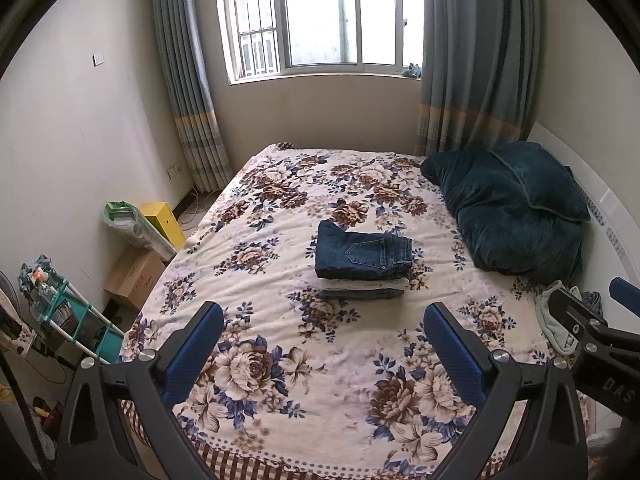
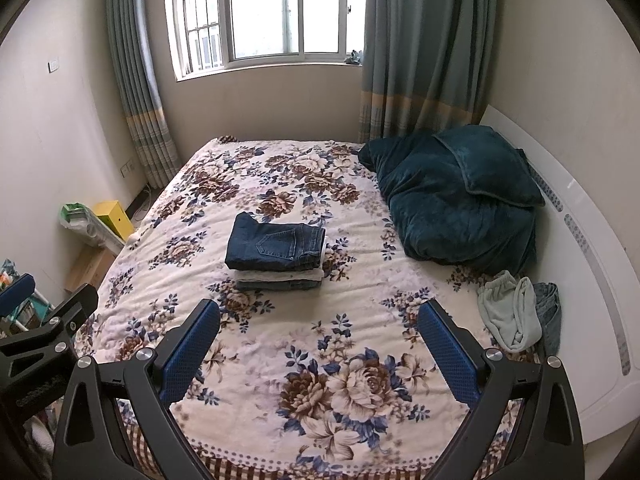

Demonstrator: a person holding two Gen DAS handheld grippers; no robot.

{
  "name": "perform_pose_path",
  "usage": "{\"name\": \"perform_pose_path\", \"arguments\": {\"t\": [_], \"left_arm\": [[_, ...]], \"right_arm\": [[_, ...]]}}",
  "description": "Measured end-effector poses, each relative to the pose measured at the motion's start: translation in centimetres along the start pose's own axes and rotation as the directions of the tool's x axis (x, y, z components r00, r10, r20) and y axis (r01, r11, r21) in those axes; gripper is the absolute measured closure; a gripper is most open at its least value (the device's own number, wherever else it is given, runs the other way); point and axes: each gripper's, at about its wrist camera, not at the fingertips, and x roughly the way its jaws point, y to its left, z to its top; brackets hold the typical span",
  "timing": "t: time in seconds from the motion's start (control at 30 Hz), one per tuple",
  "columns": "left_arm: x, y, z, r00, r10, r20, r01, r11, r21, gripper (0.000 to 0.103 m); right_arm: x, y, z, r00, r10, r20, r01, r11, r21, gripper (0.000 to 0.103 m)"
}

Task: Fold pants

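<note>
While both sets of jaws stand spread wide and hold nothing, the left gripper and right gripper hover over the near end of a plush floral bedspread, their blue pads stippled. Farther off, mid-bed, folded dark denim pants top a squared stack. Crumpled pale-green pants lie right, near a velvety teal quilt.

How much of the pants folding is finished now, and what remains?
Done: a stack of folded pants, dark jeans on top, sits mid-bed. In hand: nothing; the left gripper and right gripper are both open and empty above the floral blanket. Left: the pale green pants and a denim garment lie unfolded by the headboard.
</note>
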Motion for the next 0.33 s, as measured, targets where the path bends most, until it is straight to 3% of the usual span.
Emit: {"name": "perform_pose_path", "arguments": {"t": [0.33], "left_arm": [[-0.68, -0.22, -0.29, 1.000, 0.017, 0.010, -0.017, 1.000, 0.003, 0.000]], "right_arm": [[-0.24, -0.38, -0.11, 1.000, -0.003, -0.001, 0.003, 1.000, 0.000, 0.002]]}}
